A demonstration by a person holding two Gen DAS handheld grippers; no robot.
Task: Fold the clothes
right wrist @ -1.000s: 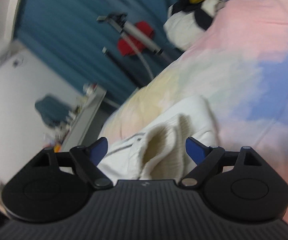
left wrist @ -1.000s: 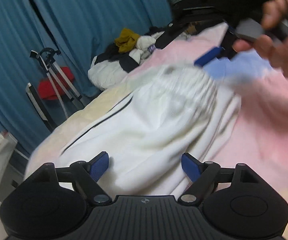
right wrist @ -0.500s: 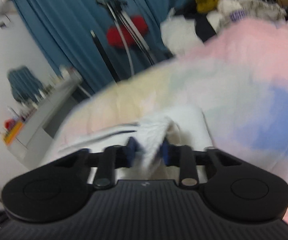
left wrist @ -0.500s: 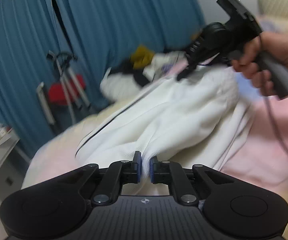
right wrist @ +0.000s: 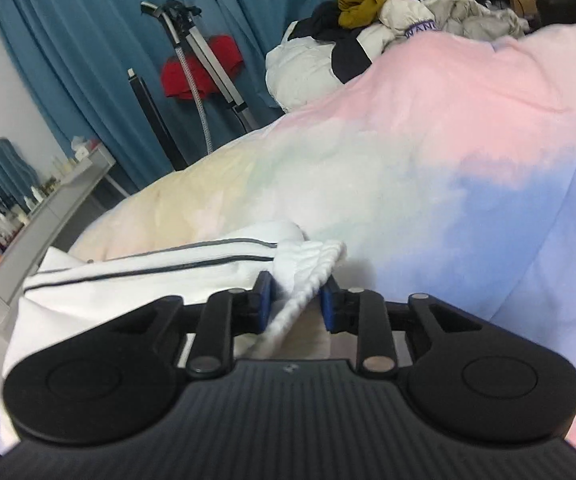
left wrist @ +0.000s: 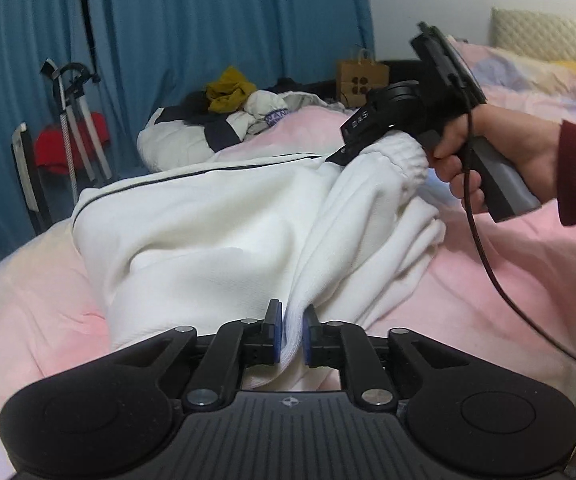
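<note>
White track pants [left wrist: 224,236] with a thin dark side stripe lie bunched on a pastel pink, blue and yellow bed cover [left wrist: 487,280]. My left gripper [left wrist: 291,334] is shut on a fold of the white fabric at the near edge. My right gripper [right wrist: 295,300] is shut on the ribbed elastic waistband [right wrist: 311,268] and holds it lifted above the cover. In the left wrist view the right gripper [left wrist: 387,128] appears at upper right, in a hand, with the waistband [left wrist: 391,160] hanging from it.
A pile of other clothes [left wrist: 224,120] sits at the far end of the bed. A brown paper bag [left wrist: 361,78] stands behind it. Blue curtains [left wrist: 208,20], a stand with a red item [left wrist: 70,136] and a grey shelf [right wrist: 48,200] line the left side.
Both grippers went from open to shut on the white pants. Both have since lifted the fabric, and the right one has risen and moved away from the left.
</note>
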